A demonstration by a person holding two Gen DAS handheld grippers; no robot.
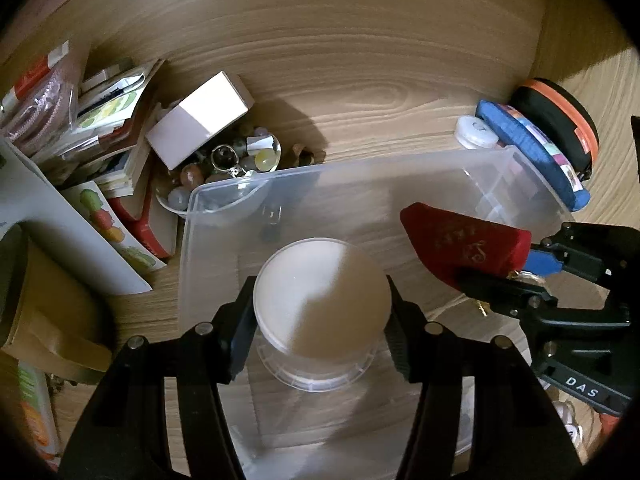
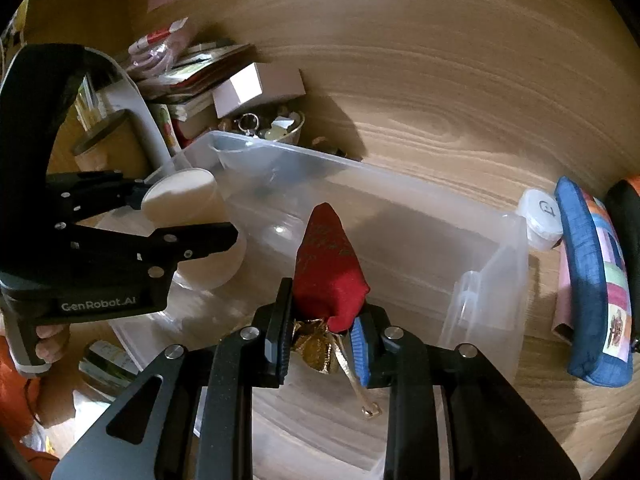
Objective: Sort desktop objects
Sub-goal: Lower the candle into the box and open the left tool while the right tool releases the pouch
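Left gripper: clamped on a round white jar, over the clear bin.
Right gripper: clamped on a red pouch, above the same bin.

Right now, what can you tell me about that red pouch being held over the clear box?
The red pouch is a small fabric bag with a faint gold pattern, tapering to a point at its far end. Its gathered neck shows a gold lining and a gold cord ending in a small metal tip. The right gripper has its jaws closed on that neck, one pad black, one blue. The pouch sticks out forward above the clear plastic box, touching nothing else that I can see.
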